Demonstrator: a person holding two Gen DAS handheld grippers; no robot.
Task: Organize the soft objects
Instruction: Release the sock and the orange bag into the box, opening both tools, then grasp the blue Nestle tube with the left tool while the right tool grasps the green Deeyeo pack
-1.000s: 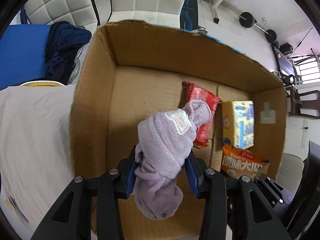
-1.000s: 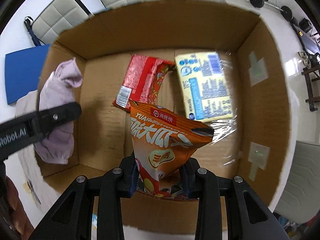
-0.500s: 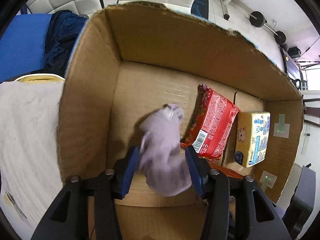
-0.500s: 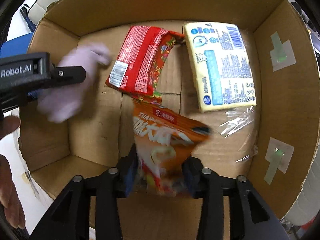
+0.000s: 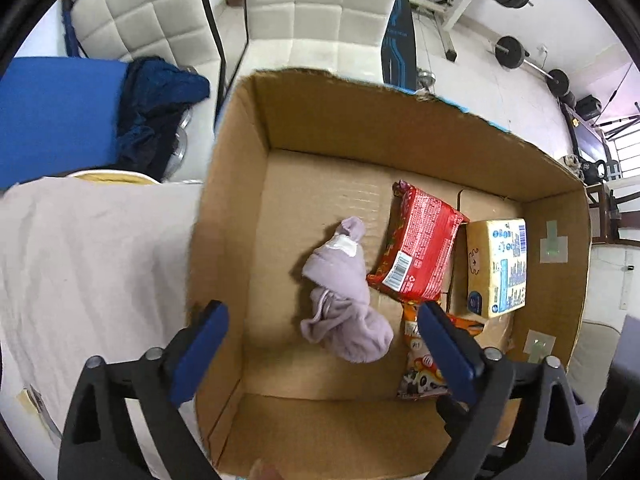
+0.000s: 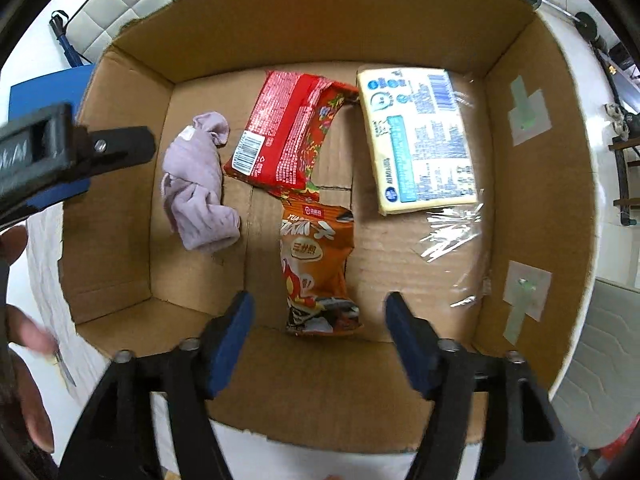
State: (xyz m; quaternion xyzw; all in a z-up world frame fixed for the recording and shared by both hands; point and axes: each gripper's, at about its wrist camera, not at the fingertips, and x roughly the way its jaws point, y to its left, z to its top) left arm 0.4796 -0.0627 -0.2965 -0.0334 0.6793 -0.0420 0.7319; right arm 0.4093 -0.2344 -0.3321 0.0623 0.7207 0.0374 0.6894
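A lilac cloth bundle [image 5: 340, 292] [image 6: 198, 184] lies on the floor of the cardboard box [image 5: 240, 216] [image 6: 112, 208], at its left side. An orange snack bag [image 6: 316, 268] [image 5: 420, 356] lies flat near the box's front wall. My left gripper [image 5: 322, 342] hangs above the cloth, jaws opening wide, nothing between the pads. My right gripper [image 6: 318, 338] hangs above the orange bag, jaws opening, pads clear of it. The left gripper's body [image 6: 52, 156] shows at the left edge of the right wrist view.
A red snack packet [image 6: 288, 128] and a yellow wrapped pack [image 6: 420, 140] lie at the back of the box. A white cloth [image 5: 88, 272] covers the surface left of the box. A blue seat [image 5: 56, 120] with dark fabric stands beyond. A hand [image 6: 24, 336] is at the left.
Both grippers have opened and let go. The lilac cloth and the orange bag have dropped to the box floor. The left gripper has risen a little.
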